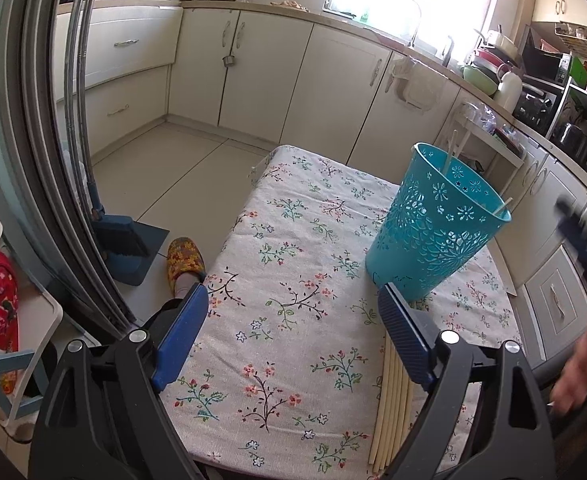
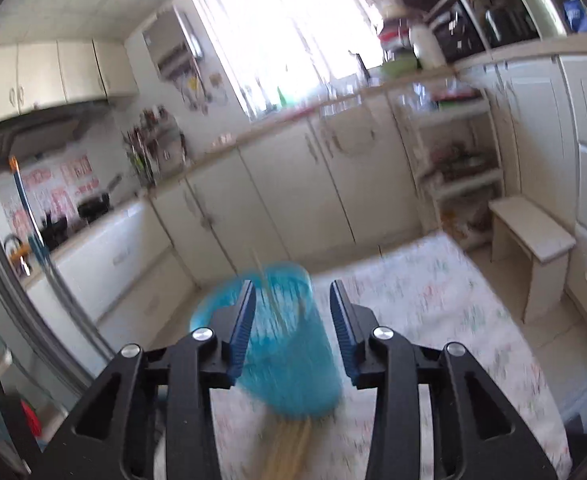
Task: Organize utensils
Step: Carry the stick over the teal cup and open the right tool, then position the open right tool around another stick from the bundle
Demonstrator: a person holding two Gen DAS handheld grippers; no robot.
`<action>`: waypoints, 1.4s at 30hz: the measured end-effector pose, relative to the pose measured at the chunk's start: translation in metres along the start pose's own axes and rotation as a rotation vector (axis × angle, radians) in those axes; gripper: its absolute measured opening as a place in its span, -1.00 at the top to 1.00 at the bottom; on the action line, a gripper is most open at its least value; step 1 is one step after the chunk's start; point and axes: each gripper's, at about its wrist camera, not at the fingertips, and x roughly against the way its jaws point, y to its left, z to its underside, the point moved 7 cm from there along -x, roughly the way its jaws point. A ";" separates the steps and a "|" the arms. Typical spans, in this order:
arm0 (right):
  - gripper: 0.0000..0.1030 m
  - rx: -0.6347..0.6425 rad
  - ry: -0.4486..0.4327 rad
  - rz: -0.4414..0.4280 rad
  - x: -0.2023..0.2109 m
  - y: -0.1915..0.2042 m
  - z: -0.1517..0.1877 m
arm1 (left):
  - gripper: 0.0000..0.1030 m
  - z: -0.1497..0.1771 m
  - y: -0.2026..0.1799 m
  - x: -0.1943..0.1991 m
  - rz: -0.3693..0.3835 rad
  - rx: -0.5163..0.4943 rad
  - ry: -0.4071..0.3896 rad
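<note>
A teal cut-out basket [image 1: 433, 224] stands on the floral-cloth table [image 1: 293, 216], with a few pale chopsticks [image 1: 451, 152] sticking out of it. Several more chopsticks [image 1: 393, 392] lie side by side on the cloth, under the right finger of my left gripper [image 1: 293, 290], which is wide open and empty. The right wrist view is blurred. There my right gripper [image 2: 292, 285] is open above the basket [image 2: 289, 368], with a blurred chopstick [image 2: 262, 280] upright near its left pad. The pads do not press on it. The pile of chopsticks [image 2: 289, 448] shows below.
A broom and dustpan [image 1: 129, 240] lean by the door frame at left, near a foot in a yellow slipper [image 1: 185, 260]. Cream cabinets [image 1: 277, 60] ring the room. A small white stool [image 2: 533, 240] stands right of the table. A blurred hand [image 1: 577, 372] is at the right edge.
</note>
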 end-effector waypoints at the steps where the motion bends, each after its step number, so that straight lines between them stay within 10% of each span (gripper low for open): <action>1: 0.26 0.005 0.066 0.007 -0.007 -0.002 0.021 | -0.61 0.001 0.000 0.000 0.001 -0.002 0.003; 9: 0.55 0.042 0.417 0.021 -0.066 0.006 0.120 | -0.64 0.008 0.001 0.009 0.003 -0.019 0.007; 42: 0.85 0.027 0.505 0.035 -0.082 -0.010 0.140 | -0.64 0.020 0.005 -0.005 -0.010 -0.020 0.066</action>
